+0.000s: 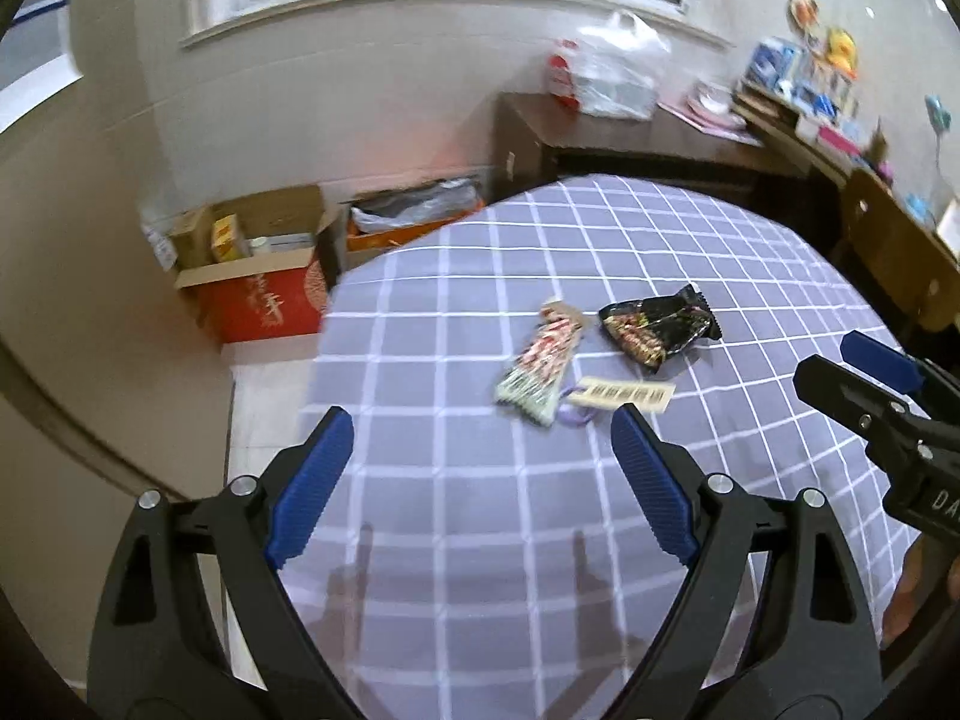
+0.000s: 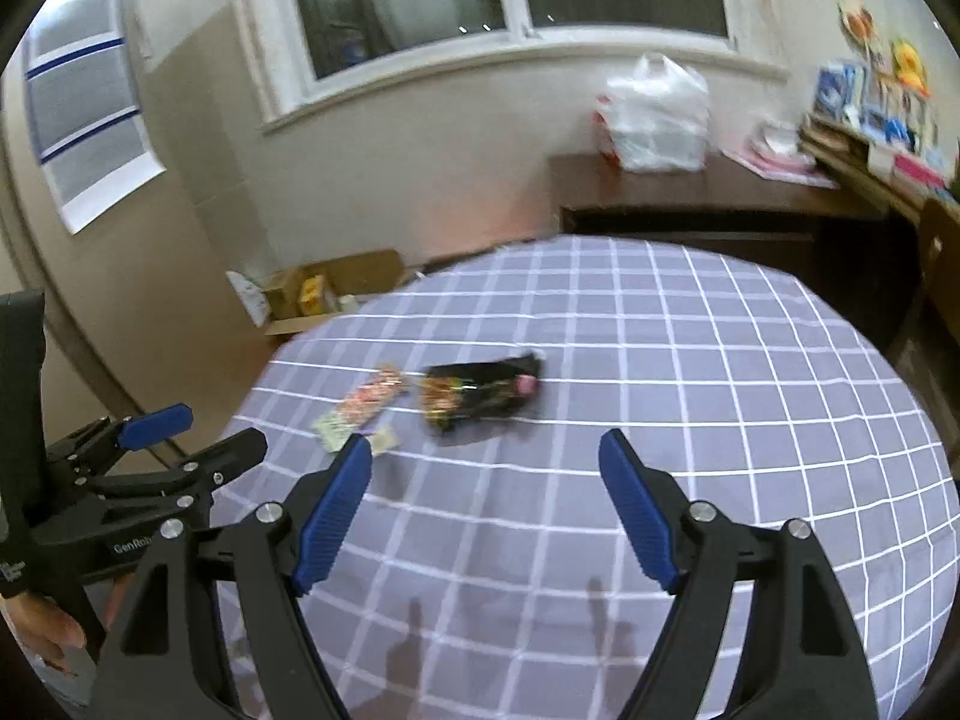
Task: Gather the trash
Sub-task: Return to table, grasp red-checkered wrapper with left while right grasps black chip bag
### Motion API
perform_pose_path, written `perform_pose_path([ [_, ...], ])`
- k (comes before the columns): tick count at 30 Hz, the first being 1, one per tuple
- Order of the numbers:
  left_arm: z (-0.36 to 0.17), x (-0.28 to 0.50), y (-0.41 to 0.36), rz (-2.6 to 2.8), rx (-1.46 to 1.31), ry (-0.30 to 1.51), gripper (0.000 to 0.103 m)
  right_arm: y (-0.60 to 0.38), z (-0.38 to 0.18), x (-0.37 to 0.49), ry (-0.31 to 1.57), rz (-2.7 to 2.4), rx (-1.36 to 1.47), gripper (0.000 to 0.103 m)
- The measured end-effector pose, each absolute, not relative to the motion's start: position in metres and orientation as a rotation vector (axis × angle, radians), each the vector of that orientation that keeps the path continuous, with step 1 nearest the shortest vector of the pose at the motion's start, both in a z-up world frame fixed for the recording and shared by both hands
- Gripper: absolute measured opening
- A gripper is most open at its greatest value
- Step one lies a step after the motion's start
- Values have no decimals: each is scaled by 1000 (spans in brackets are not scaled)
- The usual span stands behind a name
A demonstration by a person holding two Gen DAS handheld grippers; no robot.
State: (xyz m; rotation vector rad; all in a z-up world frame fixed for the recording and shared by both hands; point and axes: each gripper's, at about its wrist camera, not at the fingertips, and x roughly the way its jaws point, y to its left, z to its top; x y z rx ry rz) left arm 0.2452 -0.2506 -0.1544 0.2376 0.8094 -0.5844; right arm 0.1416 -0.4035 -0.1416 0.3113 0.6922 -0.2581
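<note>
Three pieces of trash lie on the grey-purple checked cloth [image 1: 456, 516] [image 2: 690, 360]. They are a black snack wrapper [image 1: 660, 327] [image 2: 480, 391], a red-and-white striped wrapper [image 1: 540, 369] [image 2: 360, 405] and a yellow barcode tag [image 1: 621, 394] [image 2: 384, 439]. My left gripper [image 1: 480, 420] [image 2: 210, 429] hangs open just short of the tag and striped wrapper, holding nothing. My right gripper [image 2: 486, 444] [image 1: 840, 363] is open too, empty, with the black wrapper a little beyond its fingertips. The two grippers sit side by side above the cloth.
Open cardboard boxes [image 1: 258, 240] [image 2: 324, 288], a red box [image 1: 264, 300] and an orange box with a plastic liner [image 1: 414, 210] stand on the floor beyond the cloth's left edge. Behind is a dark desk [image 1: 630, 132] [image 2: 690, 192] with a white plastic bag [image 1: 618, 66] [image 2: 657, 120].
</note>
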Motion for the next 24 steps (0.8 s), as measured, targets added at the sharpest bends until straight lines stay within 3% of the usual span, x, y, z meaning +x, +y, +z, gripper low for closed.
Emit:
perform_pose_path([
  [13,-187,282,-290,-616,271,870,86,-450,-166,193,745,-247,356,77],
  [24,-183,241,-284,-700,411,736,86,-450,-168,196,741,-225,353,77],
])
